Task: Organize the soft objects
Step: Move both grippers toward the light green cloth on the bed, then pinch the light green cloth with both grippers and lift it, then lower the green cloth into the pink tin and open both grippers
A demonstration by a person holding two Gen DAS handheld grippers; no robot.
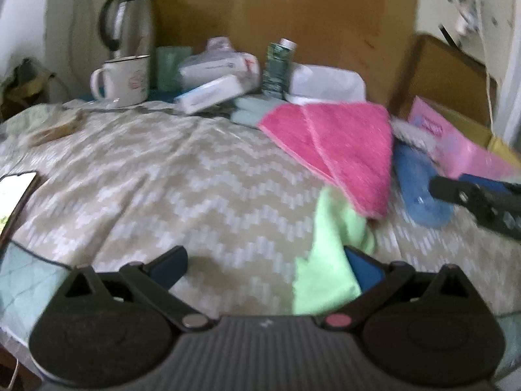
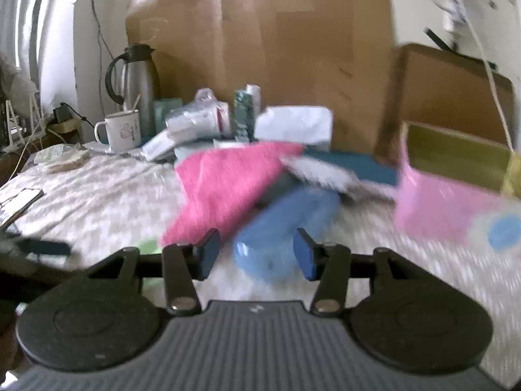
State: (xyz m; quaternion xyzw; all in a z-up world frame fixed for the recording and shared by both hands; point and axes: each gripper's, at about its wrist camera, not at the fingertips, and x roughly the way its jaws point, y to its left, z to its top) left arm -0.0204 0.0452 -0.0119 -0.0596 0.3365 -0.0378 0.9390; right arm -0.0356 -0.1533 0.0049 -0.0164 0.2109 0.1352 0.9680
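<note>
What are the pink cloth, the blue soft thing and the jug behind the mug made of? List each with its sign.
Pink cloth: looks like microfibre or terry, given its fuzzy matte nap and stitched edge.
Blue soft thing: seemingly plush or fleece, with a rounded, matte, fluffy look; blur hides any detail.
Jug: probably brushed steel, from the grey sheen on its body, with a dark plastic-looking handle and lid.

fuzzy pink cloth (image 1: 338,150), shiny metal flask (image 1: 133,22)

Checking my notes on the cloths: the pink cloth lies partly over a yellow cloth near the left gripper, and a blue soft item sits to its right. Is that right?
Not quite. The cloth under the pink cloth is light green, not yellow, as the left wrist view shows. It does lie by the left gripper, and the blue soft item sits to the right.
</note>
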